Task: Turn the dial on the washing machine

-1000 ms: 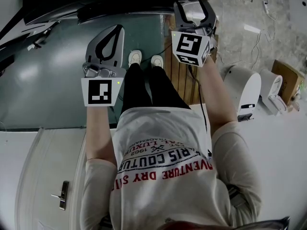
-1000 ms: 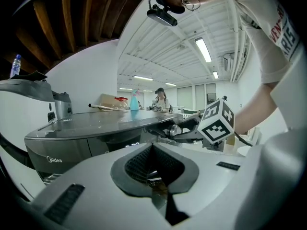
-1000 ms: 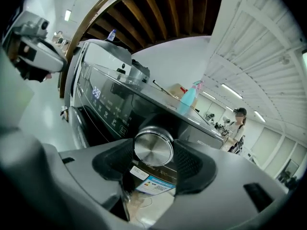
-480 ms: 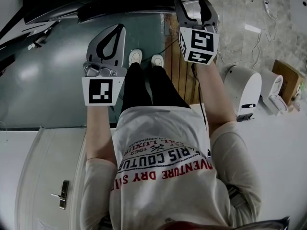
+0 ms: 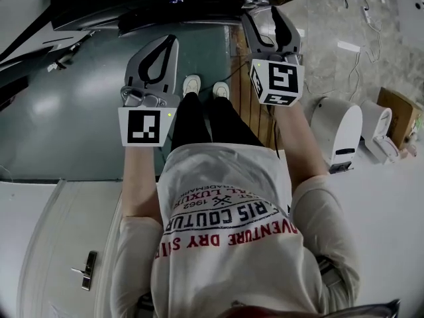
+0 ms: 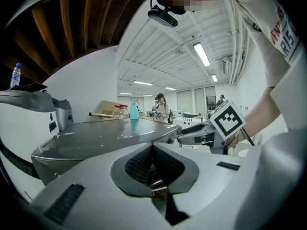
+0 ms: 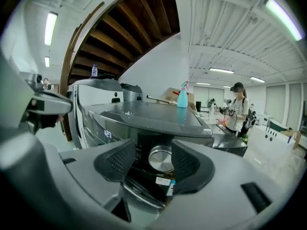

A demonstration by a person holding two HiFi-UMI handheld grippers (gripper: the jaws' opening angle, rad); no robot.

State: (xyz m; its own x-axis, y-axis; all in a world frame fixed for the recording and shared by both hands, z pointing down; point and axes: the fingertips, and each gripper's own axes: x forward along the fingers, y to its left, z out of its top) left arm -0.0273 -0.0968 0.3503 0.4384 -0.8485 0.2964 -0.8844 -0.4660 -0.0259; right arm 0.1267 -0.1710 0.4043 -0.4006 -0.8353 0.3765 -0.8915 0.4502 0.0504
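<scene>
right jaws closing at the dial

the right arm stretches forward, holding the right gripper level at the front of the washing machine. its jaws are spread and closing, with the silver dial showing between them, not pinched. the left arm is bent, and the left gripper points forward, jaws pressed together on nothing.

floor: glossy green, grey concrete further right
door: white, bottom left, metal handle on it
white units: two side by side, cardboard box just beside them
cables: loose on the concrete
stairs: wooden underside overhead
spray bottle: blue, upright
bystander: far right, possibly wearing a headset, too small to tell
</scene>
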